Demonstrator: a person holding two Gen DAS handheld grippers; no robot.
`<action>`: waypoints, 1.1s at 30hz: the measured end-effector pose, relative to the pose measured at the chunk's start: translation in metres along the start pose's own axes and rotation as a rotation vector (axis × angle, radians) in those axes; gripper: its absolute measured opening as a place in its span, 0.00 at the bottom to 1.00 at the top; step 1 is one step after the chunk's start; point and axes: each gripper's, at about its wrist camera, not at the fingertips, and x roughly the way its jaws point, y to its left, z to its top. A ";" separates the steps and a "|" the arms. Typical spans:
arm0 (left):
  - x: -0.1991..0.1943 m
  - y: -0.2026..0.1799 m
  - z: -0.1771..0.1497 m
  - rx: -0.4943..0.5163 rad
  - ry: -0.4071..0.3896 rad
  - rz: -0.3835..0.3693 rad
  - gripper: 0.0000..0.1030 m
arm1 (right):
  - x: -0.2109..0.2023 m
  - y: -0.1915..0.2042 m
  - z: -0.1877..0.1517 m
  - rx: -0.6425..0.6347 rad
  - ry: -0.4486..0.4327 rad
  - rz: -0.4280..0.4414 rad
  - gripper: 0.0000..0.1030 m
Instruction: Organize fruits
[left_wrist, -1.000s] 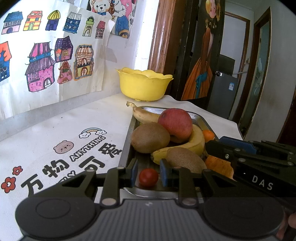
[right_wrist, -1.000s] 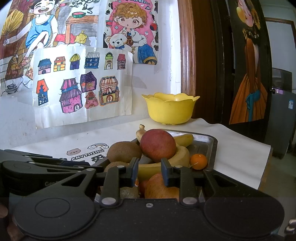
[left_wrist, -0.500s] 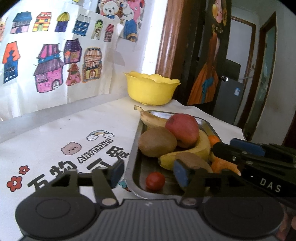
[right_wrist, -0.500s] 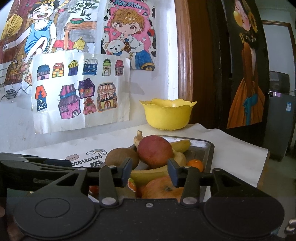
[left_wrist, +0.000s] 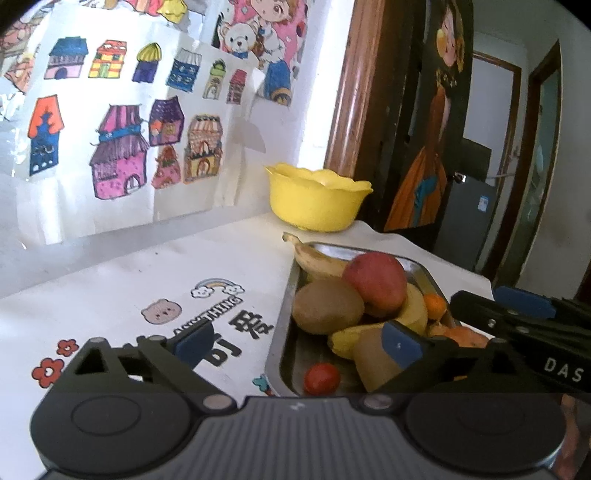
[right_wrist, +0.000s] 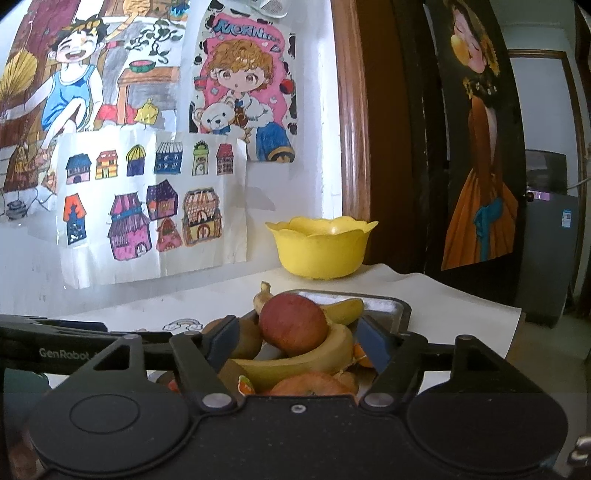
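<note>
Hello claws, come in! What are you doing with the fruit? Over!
Left gripper and right gripper: jaws just opened, both empty. Fruit piled in the metal tray, cherry tomato loose at its near end. Yellow bowl beyond, path clear.

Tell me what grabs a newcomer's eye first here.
The metal tray heaped with fruit at the table's right side: a red apple on top of bananas and kiwis, a small cherry tomato at its near end. Behind it stands a yellow scalloped bowl, with bright children's drawings on the wall.
</note>
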 end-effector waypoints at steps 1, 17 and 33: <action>-0.001 0.000 0.001 -0.003 -0.005 0.007 0.98 | -0.001 0.000 0.000 0.002 -0.004 -0.002 0.74; -0.048 0.002 0.016 -0.035 -0.115 0.144 1.00 | -0.039 -0.002 0.011 0.031 -0.109 -0.005 0.99; -0.102 0.003 0.006 0.001 -0.158 0.240 1.00 | -0.078 0.016 0.007 -0.001 -0.140 -0.008 0.99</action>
